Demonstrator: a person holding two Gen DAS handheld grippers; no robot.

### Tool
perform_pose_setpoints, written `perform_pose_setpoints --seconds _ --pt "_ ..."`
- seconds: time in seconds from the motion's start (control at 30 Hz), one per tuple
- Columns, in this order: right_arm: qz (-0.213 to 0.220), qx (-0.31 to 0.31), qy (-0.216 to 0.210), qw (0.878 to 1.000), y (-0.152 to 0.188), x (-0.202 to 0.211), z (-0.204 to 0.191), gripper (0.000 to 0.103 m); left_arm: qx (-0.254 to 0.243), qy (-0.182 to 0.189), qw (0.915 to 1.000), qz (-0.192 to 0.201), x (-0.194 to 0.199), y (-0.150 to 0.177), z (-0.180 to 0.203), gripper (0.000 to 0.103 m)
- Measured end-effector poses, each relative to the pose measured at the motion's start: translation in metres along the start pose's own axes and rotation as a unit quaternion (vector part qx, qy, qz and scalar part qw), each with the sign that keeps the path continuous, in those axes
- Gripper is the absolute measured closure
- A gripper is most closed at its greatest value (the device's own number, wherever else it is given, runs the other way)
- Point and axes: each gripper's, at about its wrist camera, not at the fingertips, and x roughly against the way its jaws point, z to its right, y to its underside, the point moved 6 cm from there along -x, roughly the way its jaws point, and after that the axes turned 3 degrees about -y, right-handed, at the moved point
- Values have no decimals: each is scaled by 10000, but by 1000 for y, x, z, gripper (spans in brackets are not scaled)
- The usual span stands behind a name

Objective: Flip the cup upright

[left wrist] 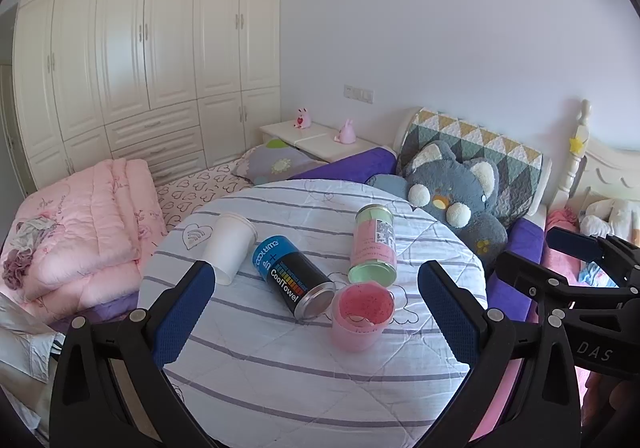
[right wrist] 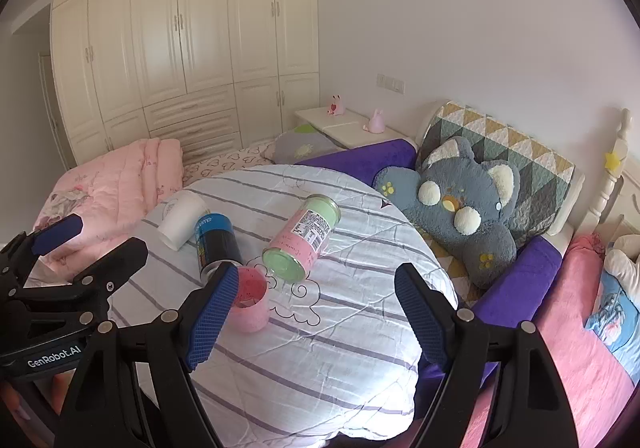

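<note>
A round table under a striped white cloth (left wrist: 280,368) holds several containers. A white paper cup (left wrist: 228,248) lies on its side at the left, also in the right wrist view (right wrist: 180,220). A black and blue CoolTowel can (left wrist: 292,280) (right wrist: 218,244) and a pink and green jar (left wrist: 372,244) (right wrist: 304,240) lie on their sides. A pink cup (left wrist: 360,316) (right wrist: 250,304) stands upright, mouth up. My left gripper (left wrist: 316,308) is open and empty, just short of the containers. My right gripper (right wrist: 316,312) is open and empty, to the right of the pink cup.
A grey plush toy (left wrist: 452,204) leans on a quilted headboard behind the table. A folded pink quilt (left wrist: 84,232) lies on the bed at left. A white nightstand (left wrist: 316,140) and tall wardrobes (left wrist: 140,48) stand at the back.
</note>
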Motion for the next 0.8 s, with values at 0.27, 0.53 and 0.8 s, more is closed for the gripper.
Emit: perform_pose_setpoints --seconds 0.27,0.53,0.8 --pt "-28 1 1 10000 0 -2 0 22 -69 88 9998 141 1 -5 3 0" --pt "-49 -13 2 10000 1 -4 0 22 -69 77 9998 156 0 -6 2 0" --pt "-105 -9 10 9999 4 -9 0 22 -69 61 9998 190 -1 -6 1 0"
